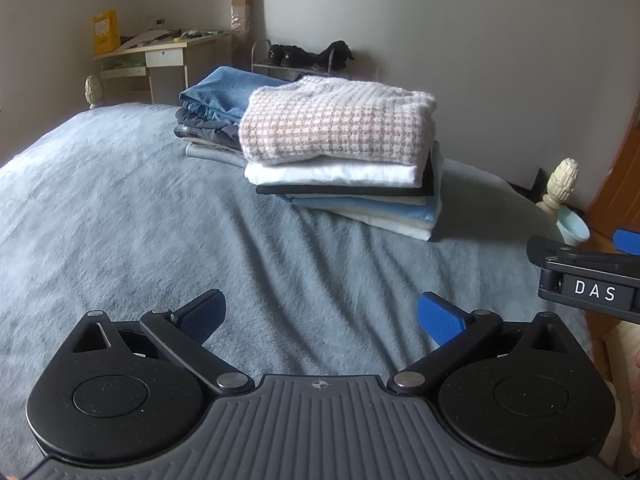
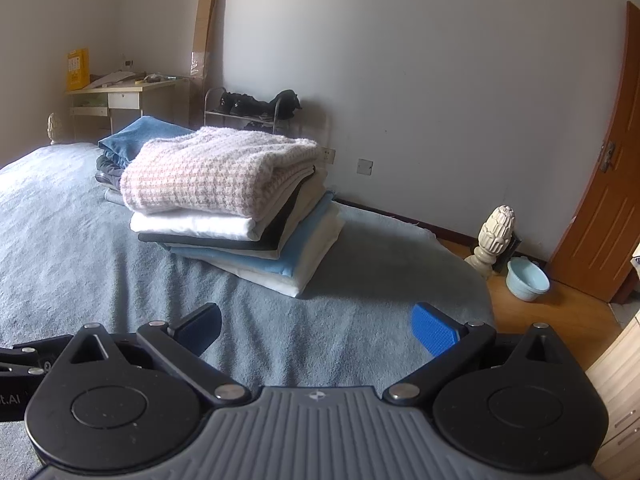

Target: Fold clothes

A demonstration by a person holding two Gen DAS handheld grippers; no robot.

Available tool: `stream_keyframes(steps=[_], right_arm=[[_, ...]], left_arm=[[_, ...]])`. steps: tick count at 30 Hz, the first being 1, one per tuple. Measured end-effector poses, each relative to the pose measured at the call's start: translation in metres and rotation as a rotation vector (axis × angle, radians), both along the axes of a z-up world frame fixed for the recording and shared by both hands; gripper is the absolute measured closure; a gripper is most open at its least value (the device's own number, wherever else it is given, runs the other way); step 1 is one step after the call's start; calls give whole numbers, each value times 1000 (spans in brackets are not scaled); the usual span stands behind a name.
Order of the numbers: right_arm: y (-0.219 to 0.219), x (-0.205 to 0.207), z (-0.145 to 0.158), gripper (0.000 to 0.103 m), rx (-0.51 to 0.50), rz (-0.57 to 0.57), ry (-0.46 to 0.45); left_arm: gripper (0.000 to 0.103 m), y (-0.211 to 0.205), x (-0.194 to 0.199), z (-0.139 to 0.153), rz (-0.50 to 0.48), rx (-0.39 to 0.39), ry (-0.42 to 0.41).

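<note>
Both grippers hang low over the near part of the bed (image 1: 120, 208), side by side and holding nothing. The left gripper (image 1: 320, 316) has its blue-padded fingers (image 1: 440, 320) spread wide apart over the grey-blue blanket; the right gripper (image 2: 316, 328) is spread just the same, with bare blanket between its fingers.

Farther up the bed, toward the wall, sits a neat stack of folded clothes (image 2: 256, 248). A fluffy pink-and-white houndstooth sweater (image 2: 216, 172) lies on top, above white, black, cream and light blue layers. Just behind it on the left is a second pile, topped with folded blue jeans (image 1: 224, 88) over darker garments.

Beyond the bed stand a pale counter (image 2: 128, 96) cluttered with papers and a yellow box, and a low shoe rack (image 2: 252, 112) against the wall. On the right are a carved cream bedpost finial (image 2: 496, 232), a light blue basin (image 2: 528, 280) on the wooden floor and an orange-brown door (image 2: 604, 184).
</note>
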State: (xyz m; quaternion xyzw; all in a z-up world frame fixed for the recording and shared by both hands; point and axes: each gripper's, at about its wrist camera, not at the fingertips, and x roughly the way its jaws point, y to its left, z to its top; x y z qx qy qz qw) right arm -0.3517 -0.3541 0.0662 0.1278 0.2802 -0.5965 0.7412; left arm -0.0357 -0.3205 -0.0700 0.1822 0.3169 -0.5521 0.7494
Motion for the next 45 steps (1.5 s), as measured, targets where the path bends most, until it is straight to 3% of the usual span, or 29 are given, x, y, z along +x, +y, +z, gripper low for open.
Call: stream_keyframes(steps=[45], right_arm=[[1, -10, -3, 0, 17, -7, 14]], left_arm=[[0, 0, -11, 2, 12, 6, -8]])
